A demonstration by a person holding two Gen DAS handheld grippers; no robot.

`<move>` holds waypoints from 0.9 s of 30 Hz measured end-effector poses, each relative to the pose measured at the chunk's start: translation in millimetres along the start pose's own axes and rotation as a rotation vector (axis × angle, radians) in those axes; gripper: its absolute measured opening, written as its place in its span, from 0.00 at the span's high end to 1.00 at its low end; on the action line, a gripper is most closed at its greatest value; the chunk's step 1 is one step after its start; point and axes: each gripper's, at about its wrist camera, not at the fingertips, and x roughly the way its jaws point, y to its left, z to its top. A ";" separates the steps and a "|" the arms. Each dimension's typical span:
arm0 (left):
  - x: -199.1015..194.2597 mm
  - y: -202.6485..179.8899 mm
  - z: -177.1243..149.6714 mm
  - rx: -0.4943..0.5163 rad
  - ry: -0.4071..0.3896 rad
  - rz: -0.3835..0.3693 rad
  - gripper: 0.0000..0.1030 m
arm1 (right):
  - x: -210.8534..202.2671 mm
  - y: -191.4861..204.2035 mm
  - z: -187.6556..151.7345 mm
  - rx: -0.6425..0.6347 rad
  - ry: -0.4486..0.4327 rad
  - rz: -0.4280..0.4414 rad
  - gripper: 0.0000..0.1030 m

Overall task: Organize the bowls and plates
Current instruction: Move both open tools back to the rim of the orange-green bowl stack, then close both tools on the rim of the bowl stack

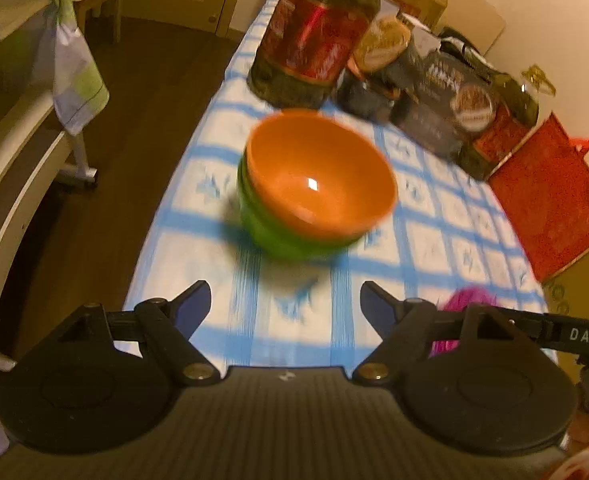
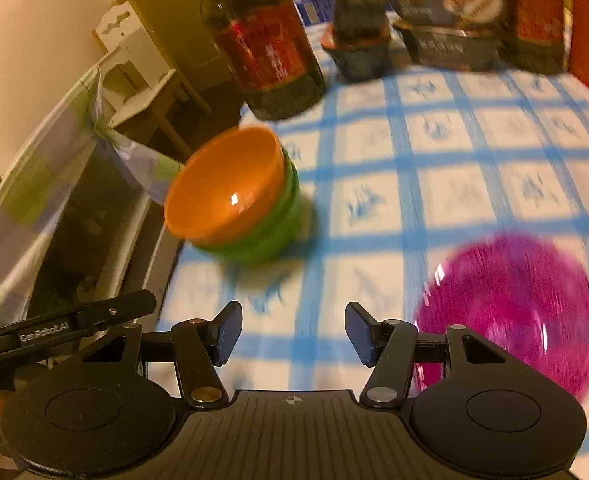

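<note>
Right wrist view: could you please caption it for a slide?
Open right tool above checked tablecloth, orange bowl nested in green bowl, magenta plate.

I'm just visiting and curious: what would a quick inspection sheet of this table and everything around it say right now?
Surface: table under a blue-and-white checked tablecloth.
Job's things: orange bowl nested in a green bowl, stacked near the table's edge; magenta plate lying flat on the cloth, apart from the stack.
Clutter: large dark bottle with a red label, dark food packages and a red bag at the far end.
Grippers: left gripper open, nothing between its jaws; right gripper open, empty too.
Cables: nothing seen.
Surroundings: dark wood floor, pale furniture with a green-checked cloth hanging beside the table.
</note>
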 end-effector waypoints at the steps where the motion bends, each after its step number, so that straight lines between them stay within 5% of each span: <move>1: 2.4 2.2 10.0 -0.007 -0.001 -0.003 0.23 | 3.4 2.9 10.6 -0.001 -0.006 0.013 0.44; 12: 63.2 23.8 82.7 -0.026 0.048 0.018 0.31 | 64.0 9.8 90.8 0.016 0.008 0.037 0.44; 27: 121.2 26.5 91.2 0.023 0.145 0.032 0.57 | 143.2 -1.9 103.1 -0.014 0.129 -0.006 0.45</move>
